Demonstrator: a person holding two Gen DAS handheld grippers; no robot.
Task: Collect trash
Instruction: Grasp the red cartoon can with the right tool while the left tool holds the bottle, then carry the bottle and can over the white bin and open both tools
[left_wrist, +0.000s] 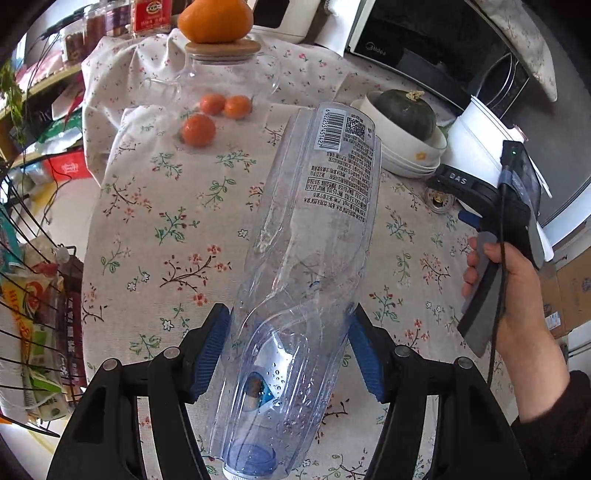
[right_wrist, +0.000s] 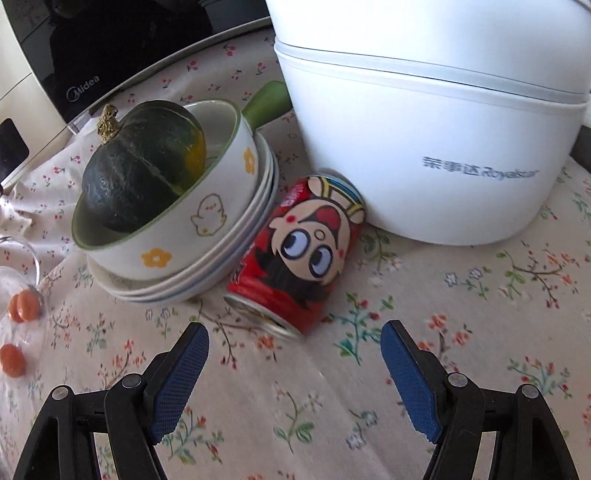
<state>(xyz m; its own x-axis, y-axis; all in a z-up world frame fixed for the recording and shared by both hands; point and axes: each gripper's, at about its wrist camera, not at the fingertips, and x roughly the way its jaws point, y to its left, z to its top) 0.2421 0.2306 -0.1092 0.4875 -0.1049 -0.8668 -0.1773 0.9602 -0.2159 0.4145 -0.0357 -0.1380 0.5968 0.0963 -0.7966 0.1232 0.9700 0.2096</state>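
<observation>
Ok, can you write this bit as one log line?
left gripper: shut on bottle | right gripper: open, near can | can: lying on table

The left tool (left_wrist: 288, 332) has black angular finger arms with round silver pivot screws and blue ribbed pads (left_wrist: 210, 350). The right tool (right_wrist: 295, 365) is built alike: black linkages, silver screws, blue textured pads (right_wrist: 410, 384). In the left wrist view its black body carries white lettering, a grey handle, a thin black cable and a small green light; the hand (left_wrist: 517, 295) on it emerges from a dark sleeve.

Bare tablecloth (right_wrist: 295, 406) lies open before the can (right_wrist: 295, 254) (wedged between stacked bowls (right_wrist: 192, 273) and white cooker (right_wrist: 424, 147)).
</observation>
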